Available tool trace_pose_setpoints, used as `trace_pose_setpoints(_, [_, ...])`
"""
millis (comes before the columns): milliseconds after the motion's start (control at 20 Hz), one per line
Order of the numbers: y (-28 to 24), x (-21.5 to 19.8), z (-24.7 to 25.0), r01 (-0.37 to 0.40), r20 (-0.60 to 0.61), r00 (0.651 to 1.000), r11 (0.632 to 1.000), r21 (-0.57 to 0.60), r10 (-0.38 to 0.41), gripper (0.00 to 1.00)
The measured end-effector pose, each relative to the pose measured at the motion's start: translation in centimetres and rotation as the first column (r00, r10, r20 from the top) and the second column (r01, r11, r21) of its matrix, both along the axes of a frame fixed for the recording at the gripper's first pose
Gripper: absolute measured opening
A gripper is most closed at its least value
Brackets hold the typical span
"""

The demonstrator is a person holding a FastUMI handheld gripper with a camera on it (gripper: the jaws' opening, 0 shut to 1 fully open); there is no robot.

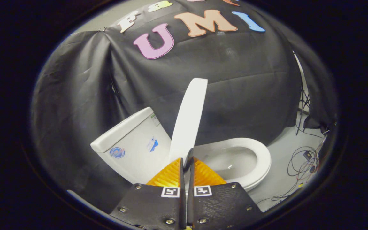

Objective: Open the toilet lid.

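The gripper (pixel 187 163) has its orange fingers (pixel 168 174) pressed on the lower edge of the white toilet lid (pixel 188 118), which stands raised between them. The cistern (pixel 133 143) lies left beyond the fingers, the open seat (pixel 260 156) right.

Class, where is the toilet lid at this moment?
In the gripper view the lid stands raised, its lower edge pinched between the gripper's fingers, with the tank to one side and the seat to the other.
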State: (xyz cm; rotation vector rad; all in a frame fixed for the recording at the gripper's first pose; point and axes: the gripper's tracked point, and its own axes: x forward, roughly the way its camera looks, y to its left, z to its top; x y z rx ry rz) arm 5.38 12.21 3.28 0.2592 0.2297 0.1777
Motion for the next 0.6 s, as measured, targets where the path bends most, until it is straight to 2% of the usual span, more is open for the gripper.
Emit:
trace_pose_setpoints(300, [1.6, 0.0, 0.7, -0.003, 0.032, 0.999, 0.999, -0.044, 0.004, 0.02])
trace_pose_setpoints(450, [1.6, 0.0, 0.6, -0.004, 0.019, 1.0, 1.0, -0.009, 0.004, 0.02])
trace_pose_setpoints(600, [2.1, 0.0, 0.8, -0.016, 0.029, 0.999, 0.999, -0.031, 0.017, 0.02])
